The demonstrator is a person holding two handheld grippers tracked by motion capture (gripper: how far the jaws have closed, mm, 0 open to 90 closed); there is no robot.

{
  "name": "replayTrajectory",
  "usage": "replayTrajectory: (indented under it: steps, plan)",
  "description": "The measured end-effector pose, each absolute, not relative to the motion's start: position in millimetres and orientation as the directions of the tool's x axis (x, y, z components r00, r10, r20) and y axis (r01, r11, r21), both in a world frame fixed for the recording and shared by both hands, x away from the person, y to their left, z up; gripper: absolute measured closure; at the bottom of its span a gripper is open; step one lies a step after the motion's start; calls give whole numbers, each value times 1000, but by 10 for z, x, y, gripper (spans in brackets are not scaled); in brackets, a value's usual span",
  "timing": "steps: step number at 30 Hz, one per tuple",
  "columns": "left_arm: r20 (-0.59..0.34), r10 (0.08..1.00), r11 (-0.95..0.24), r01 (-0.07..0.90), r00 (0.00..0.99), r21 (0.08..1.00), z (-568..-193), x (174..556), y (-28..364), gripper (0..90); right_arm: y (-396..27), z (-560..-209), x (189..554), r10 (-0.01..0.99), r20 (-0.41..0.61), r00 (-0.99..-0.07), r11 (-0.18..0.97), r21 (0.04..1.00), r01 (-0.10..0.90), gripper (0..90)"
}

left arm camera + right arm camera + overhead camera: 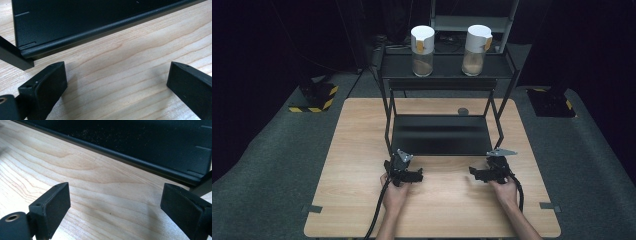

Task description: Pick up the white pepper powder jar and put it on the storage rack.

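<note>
High view: a black rack (447, 75) stands on the table (362, 200). Two jars (422, 44) sit on the rack's top shelf, one toward its left end, the other (477, 43) toward its right, both upright and capped in white paper. The lower tray of the rack (441, 135) is bare. The left gripper (417, 175) and right gripper (473, 171) rest just in front of the rack's near edge, well apart from the jars. Judgement: work has not begun (no jar is lifted, tilted or shifted); reaching, grasping and moving a jar all remain.

Left gripper view: the two fingers (47, 86) stand wide apart, released, nothing between them. Bare wood lies between the pads. The front lip of the rack's tray (100, 30) runs just beyond the tips, and one leg of the rack passes at the left edge; no contact with either is apparent.

Right gripper view: the fingers (53, 203) are likewise spread wide and empty, over bare table. The rack's tray lip (140, 161) lies just ahead of the tips, untouched
</note>
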State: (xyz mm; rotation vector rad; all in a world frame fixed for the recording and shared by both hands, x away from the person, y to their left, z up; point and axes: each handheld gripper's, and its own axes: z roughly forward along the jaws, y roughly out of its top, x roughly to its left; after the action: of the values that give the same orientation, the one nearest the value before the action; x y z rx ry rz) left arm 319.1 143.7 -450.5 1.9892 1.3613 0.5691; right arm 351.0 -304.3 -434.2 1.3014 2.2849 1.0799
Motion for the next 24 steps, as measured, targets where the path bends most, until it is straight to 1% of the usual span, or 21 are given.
replayTrajectory:
  steps: [12,18,21,24]
  plan:
    - [-8,931,-247,647,365,721,-4505,3190,1434,28,-2951,-4426,3499,837,79,-542,324,726,607,80]
    - [-10,931,-246,647,365,721,-4506,3189,1434,28,-2898,-4469,3452,835,38,-548,347,737,580,73]
    - [-9,931,-247,647,365,721,-4506,3189,1433,28,-2790,-4461,3418,835,-20,-550,390,727,565,65]
    - [-6,931,-249,647,365,721,-4504,3189,1432,29,-2796,-4460,3425,834,-16,-552,389,726,567,65]
